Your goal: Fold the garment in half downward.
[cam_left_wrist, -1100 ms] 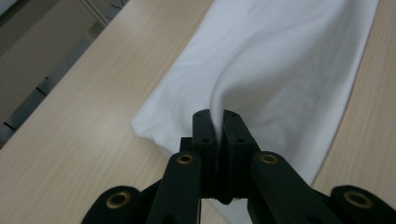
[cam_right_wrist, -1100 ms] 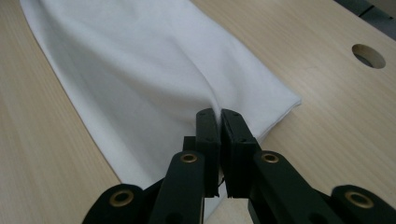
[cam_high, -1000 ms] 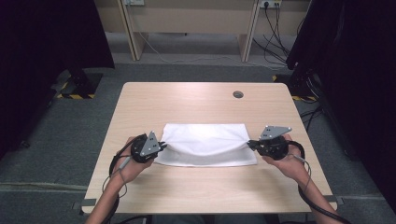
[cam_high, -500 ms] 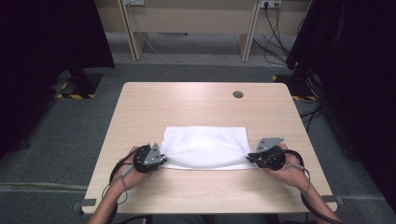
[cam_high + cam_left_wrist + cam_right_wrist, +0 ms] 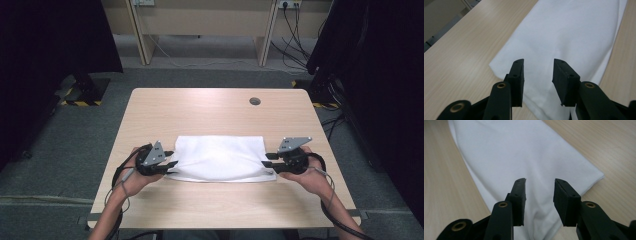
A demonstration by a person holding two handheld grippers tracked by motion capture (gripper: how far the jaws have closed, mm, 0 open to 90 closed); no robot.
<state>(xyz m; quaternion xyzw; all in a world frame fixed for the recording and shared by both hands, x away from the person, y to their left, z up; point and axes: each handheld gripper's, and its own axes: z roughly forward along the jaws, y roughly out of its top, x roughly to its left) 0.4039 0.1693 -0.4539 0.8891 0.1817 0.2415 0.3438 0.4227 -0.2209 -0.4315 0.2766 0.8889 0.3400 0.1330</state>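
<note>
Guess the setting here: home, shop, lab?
Likely a lab or recording room: a bare wooden table with only a folded white cloth on it, dark curtains on both sides, wall sockets with trailing cables, grey carpet.

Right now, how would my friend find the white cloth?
Look at the light wooden table. Near its front edge, between the left gripper and right gripper, lies the folded white cloth. It is the one soft white thing there.

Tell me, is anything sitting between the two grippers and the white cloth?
Nothing visible is. The white cloth lies flat on the table, with the left hand-held gripper and right hand-held gripper open at its ends.
</note>
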